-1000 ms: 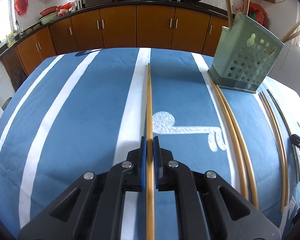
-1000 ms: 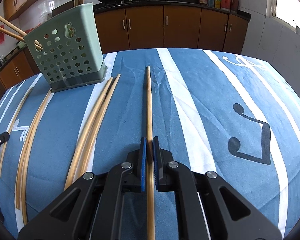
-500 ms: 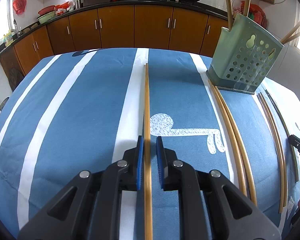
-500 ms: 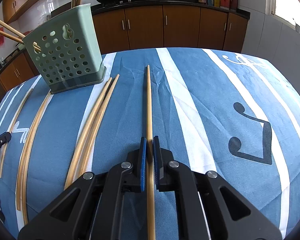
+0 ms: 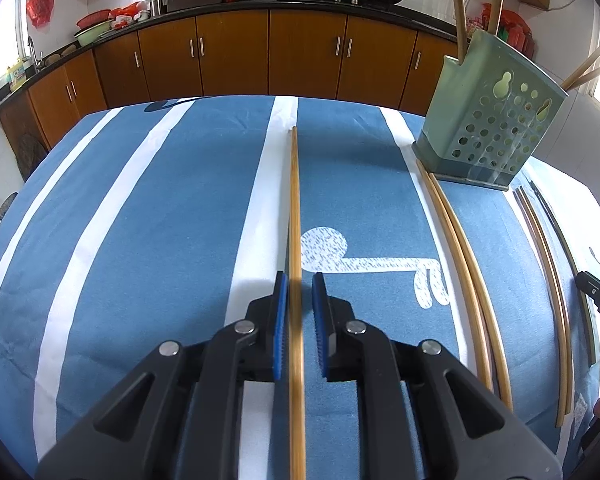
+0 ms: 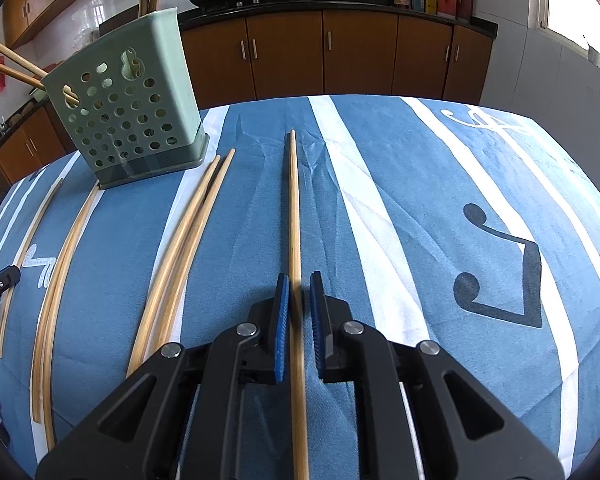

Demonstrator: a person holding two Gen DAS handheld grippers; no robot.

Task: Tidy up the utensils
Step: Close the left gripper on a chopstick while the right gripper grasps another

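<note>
A green perforated utensil holder [image 5: 488,120] stands on the blue striped cloth with chopsticks sticking out; it also shows in the right wrist view [image 6: 128,120]. My left gripper [image 5: 299,280] is open, with a bamboo chopstick [image 5: 294,208] lying on the cloth between its pads. My right gripper [image 6: 298,280] is open too, with another bamboo chopstick [image 6: 294,208] lying between its pads. More chopstick pairs [image 5: 460,248] lie on the cloth beside the holder, and they show in the right wrist view [image 6: 184,240].
The table is covered by a blue cloth with white stripes [image 5: 160,220]. Darker chopsticks [image 5: 548,264] lie near the right edge. Brown kitchen cabinets [image 5: 300,52] run along the back wall. The other gripper's tip [image 5: 596,296] shows at the right edge.
Both grippers have opened: the left one first, then the right one. Each chopstick now lies loose on the cloth between the pads.
</note>
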